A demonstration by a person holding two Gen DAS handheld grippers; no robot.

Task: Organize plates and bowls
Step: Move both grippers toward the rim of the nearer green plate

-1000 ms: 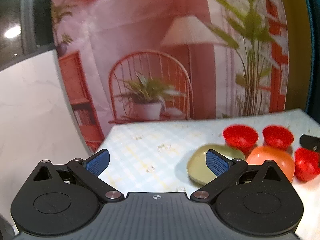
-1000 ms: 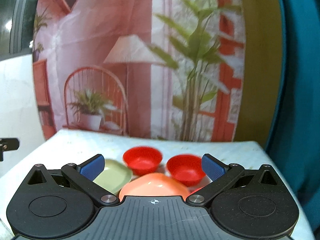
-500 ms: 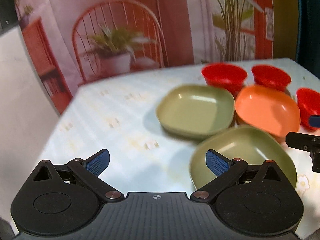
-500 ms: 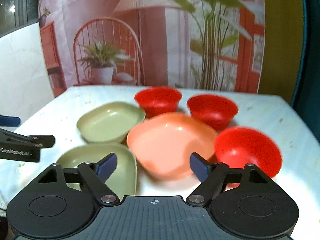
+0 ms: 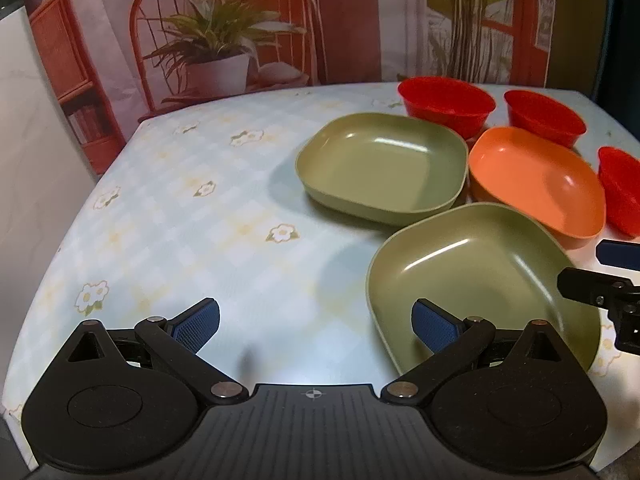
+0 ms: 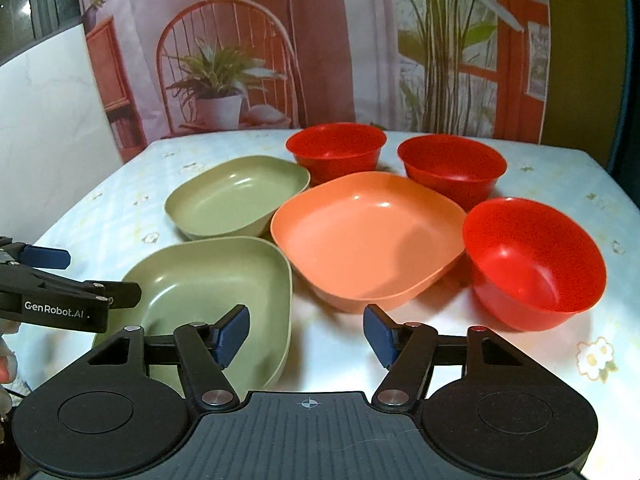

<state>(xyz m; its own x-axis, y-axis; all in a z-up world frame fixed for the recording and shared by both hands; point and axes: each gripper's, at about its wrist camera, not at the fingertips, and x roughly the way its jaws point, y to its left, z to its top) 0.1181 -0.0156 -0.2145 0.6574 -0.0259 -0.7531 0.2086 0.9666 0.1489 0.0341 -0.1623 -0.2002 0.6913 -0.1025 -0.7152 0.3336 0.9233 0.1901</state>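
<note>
Two green square plates, near (image 5: 476,276) (image 6: 212,284) and far (image 5: 384,168) (image 6: 236,196), an orange square plate (image 5: 536,184) (image 6: 360,236) and three red bowls (image 6: 336,152) (image 6: 452,168) (image 6: 532,264) sit on the floral tablecloth (image 5: 192,216). My left gripper (image 5: 316,324) is open and empty, above the table's near edge, its right finger over the near green plate's rim. My right gripper (image 6: 306,336) is open and empty, low over the table in front of the orange plate, its left finger over the near green plate. Each gripper shows at the edge of the other's view.
A printed backdrop (image 6: 320,40) with a chair and plants hangs behind the table. A white wall (image 5: 24,128) stands at the left. The table's left half (image 5: 168,200) carries no dishes. Blue fabric shows at the far right (image 6: 632,80).
Both grippers have tilted down and come closer to the table, so the dishes now fill the views. The right gripper's fingers have narrowed somewhat. No dish has moved.
</note>
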